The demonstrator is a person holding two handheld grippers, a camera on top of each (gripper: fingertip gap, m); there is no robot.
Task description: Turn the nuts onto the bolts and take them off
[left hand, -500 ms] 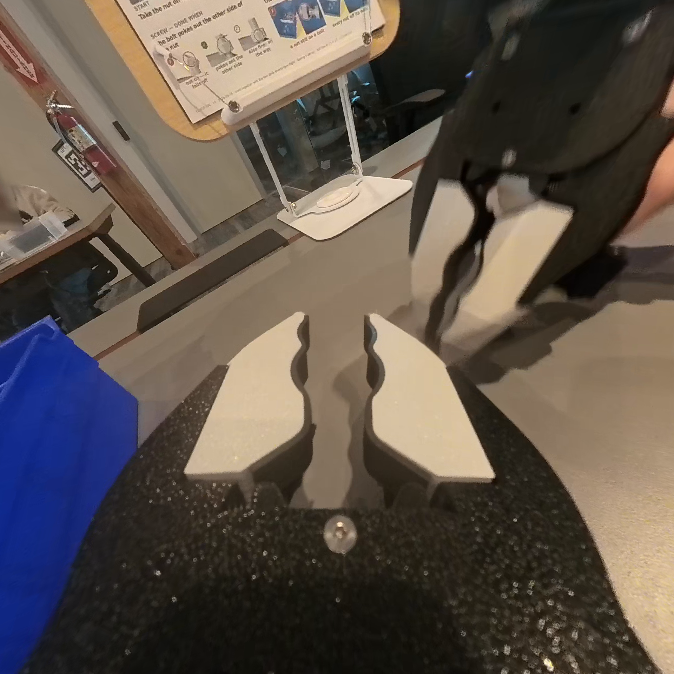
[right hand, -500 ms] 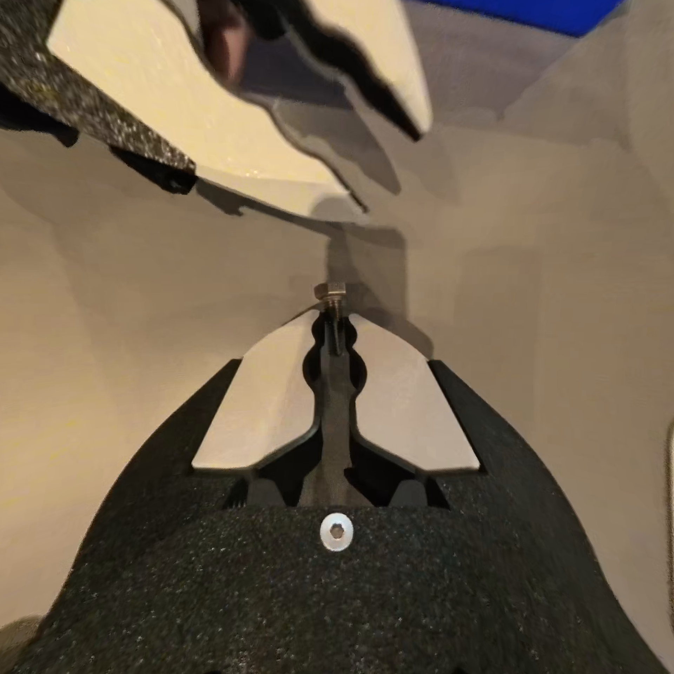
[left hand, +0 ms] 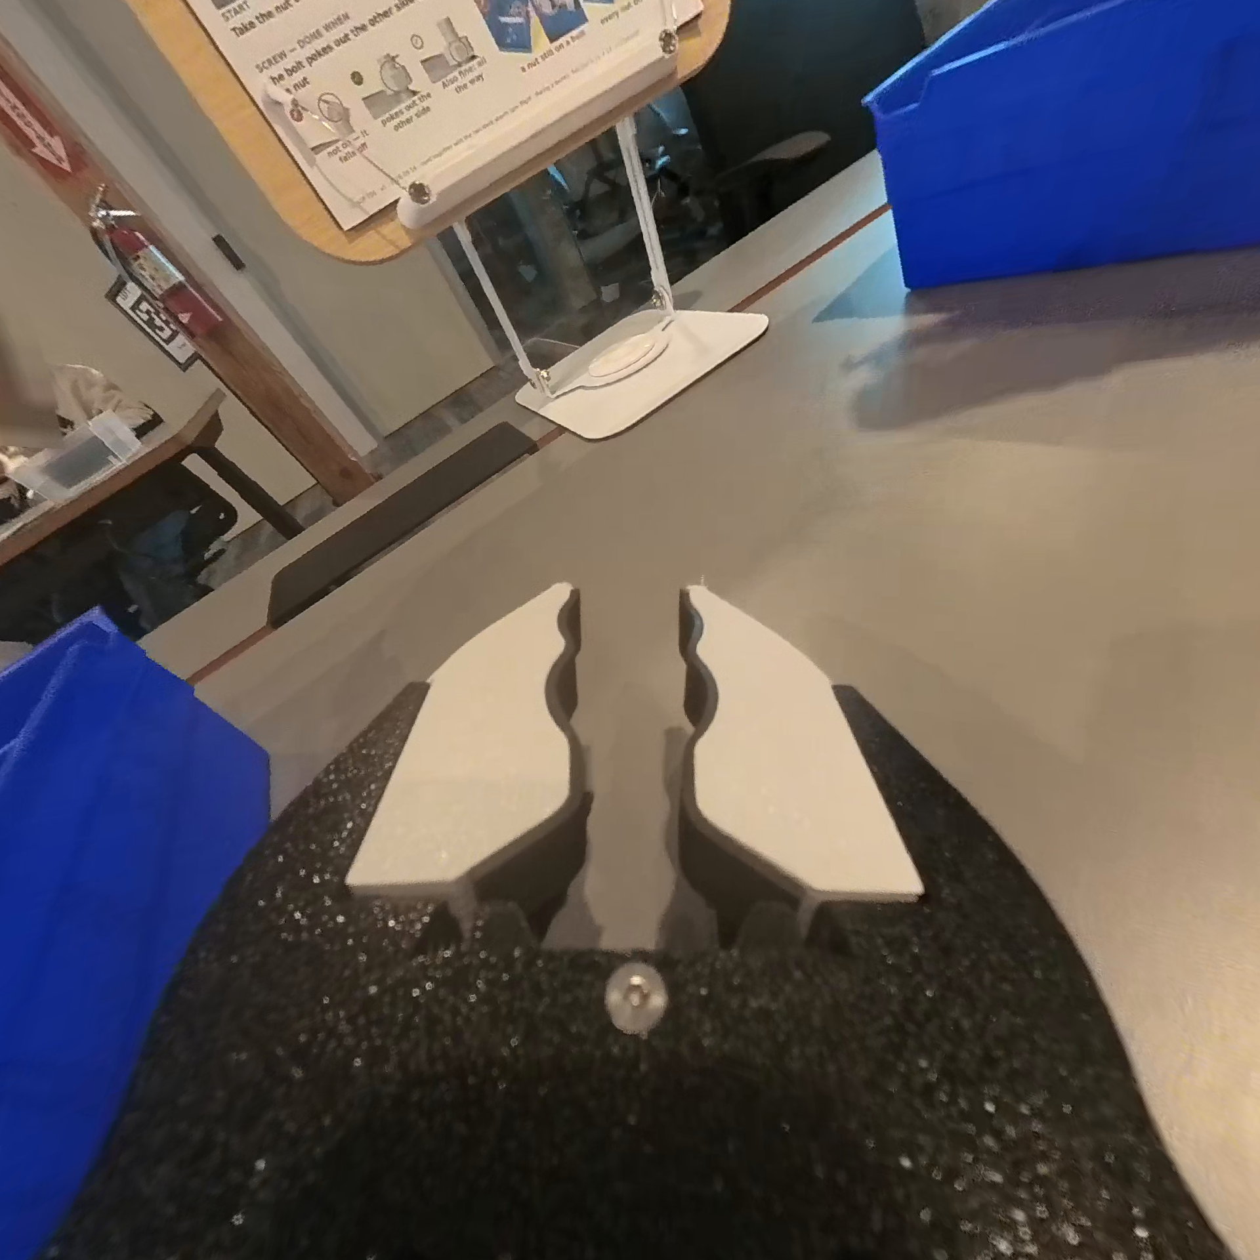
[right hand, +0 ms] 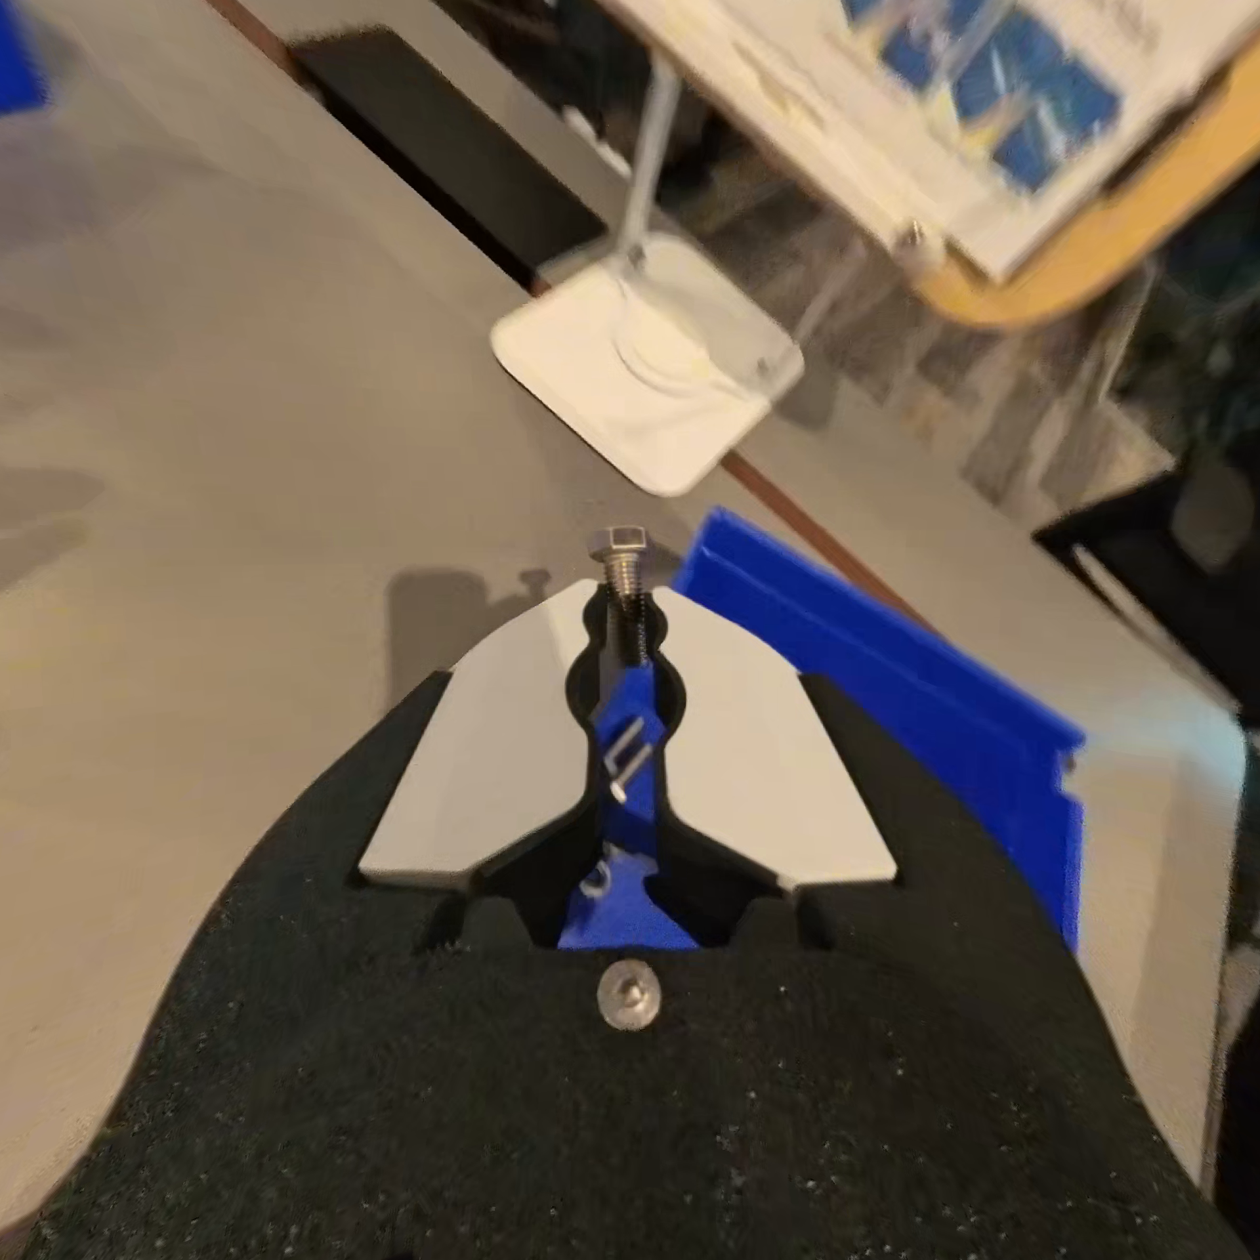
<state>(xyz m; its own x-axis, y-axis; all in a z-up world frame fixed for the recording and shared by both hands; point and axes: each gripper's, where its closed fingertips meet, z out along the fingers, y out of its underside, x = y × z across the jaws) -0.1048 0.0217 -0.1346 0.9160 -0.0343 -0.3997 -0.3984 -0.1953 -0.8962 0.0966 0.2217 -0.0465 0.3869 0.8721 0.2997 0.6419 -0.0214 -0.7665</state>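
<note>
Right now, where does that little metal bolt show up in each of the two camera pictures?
Left wrist view: the bolt is not in it; the left tongs are open and empty.
Right wrist view: the bolt stands at centre, its shank pinched in the right tongs, hex head forward.
Shared landmark: the white stand base.

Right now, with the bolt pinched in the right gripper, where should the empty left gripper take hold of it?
Grip the hex head: it alone stands clear past the right gripper, whose fingers cover most of the bolt's threaded shank. Bring the open left gripper in from the head end, closing across two opposite flats.
</note>
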